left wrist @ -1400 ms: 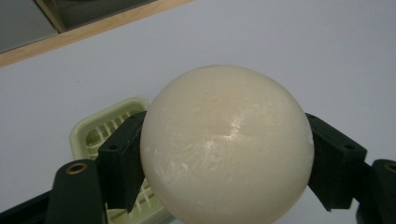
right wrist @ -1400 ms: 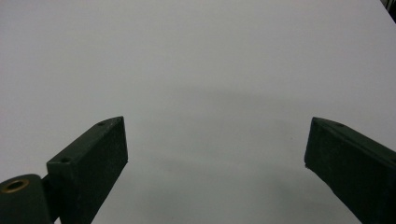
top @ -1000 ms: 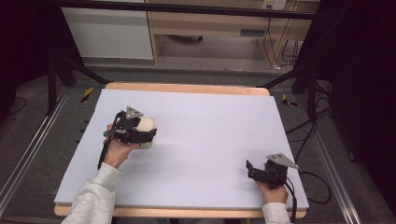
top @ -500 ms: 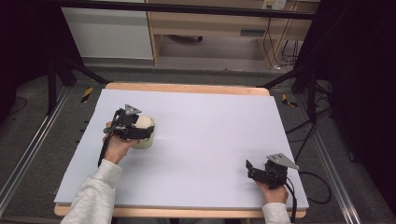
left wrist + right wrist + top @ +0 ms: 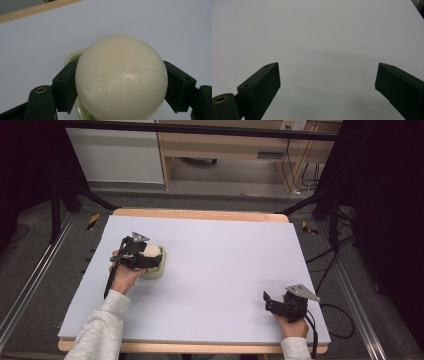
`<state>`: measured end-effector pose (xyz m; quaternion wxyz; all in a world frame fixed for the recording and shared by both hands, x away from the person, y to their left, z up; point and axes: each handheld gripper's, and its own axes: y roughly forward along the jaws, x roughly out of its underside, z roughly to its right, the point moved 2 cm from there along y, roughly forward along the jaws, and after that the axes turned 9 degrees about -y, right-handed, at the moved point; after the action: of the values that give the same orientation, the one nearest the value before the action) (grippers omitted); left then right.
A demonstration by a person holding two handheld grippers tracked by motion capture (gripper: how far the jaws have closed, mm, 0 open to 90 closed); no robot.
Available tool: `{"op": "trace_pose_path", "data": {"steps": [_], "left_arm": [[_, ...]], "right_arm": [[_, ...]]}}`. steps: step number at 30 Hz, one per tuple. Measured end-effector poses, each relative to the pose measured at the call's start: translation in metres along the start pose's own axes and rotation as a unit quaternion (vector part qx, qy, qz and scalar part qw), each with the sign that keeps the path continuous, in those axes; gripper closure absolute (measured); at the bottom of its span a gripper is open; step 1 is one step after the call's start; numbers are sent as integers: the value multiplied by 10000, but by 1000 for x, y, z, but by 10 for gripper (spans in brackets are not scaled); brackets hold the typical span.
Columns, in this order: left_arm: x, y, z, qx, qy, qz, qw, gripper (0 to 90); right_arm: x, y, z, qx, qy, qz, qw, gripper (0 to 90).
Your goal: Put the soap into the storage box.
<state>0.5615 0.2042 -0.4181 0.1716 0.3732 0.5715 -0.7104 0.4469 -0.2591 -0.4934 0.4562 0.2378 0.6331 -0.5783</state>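
Saw the left claw (image 5: 153, 257) closed around a cream-white ball (image 5: 121, 78), both black jaws pressed against the sides of the ball. Found the ball on the left half of the white worktop (image 5: 225, 265), directly over a pale yellow-green dish (image 5: 158, 270); could see the rim of the dish (image 5: 72, 57) behind and under the ball in the left gripper view, but could not tell whether the ball touched it. Noticed the left hand (image 5: 123, 275) on the near side of the ball, with a light grey sleeve (image 5: 102, 325) toward the near edge of the worktop. Saw the right claw (image 5: 266, 300) well apart from the ball, to its right and near the front right corner of the worktop, held by the right hand (image 5: 291, 325). Found its jaws wide apart in the right gripper view, with nothing between them except the bare white surface (image 5: 324, 45).
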Motion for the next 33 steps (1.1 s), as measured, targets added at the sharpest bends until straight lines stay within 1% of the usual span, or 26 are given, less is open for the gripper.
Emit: {"op": "trace_pose_path", "data": {"steps": [4, 9, 15, 19, 21, 33], "left_arm": [[2, 3, -3, -15, -69, -1, 10000, 241], [5, 7, -6, -40, -60, -80, 9999, 241], [10, 12, -7, -44, -54, -141, 9999, 241], [12, 15, -10, -73, -105, -192, 9997, 241], [12, 16, -11, -84, -138, -179, 9997, 241], [14, 24, -11, -76, -90, -273, 9996, 241]], "right_arm": [[0, 0, 0, -4, -5, 7, 10000, 65], [0, 0, 0, 0, -11, 4, 10000, 65], [0, 1, 0, 0, -9, -7, 10000, 66], [0, 1, -1, 3, -15, -13, 10000, 66], [0, 1, -1, -2, -9, -18, 10000, 65], [0, 1, -1, -15, -11, -18, 10000, 65]]}}
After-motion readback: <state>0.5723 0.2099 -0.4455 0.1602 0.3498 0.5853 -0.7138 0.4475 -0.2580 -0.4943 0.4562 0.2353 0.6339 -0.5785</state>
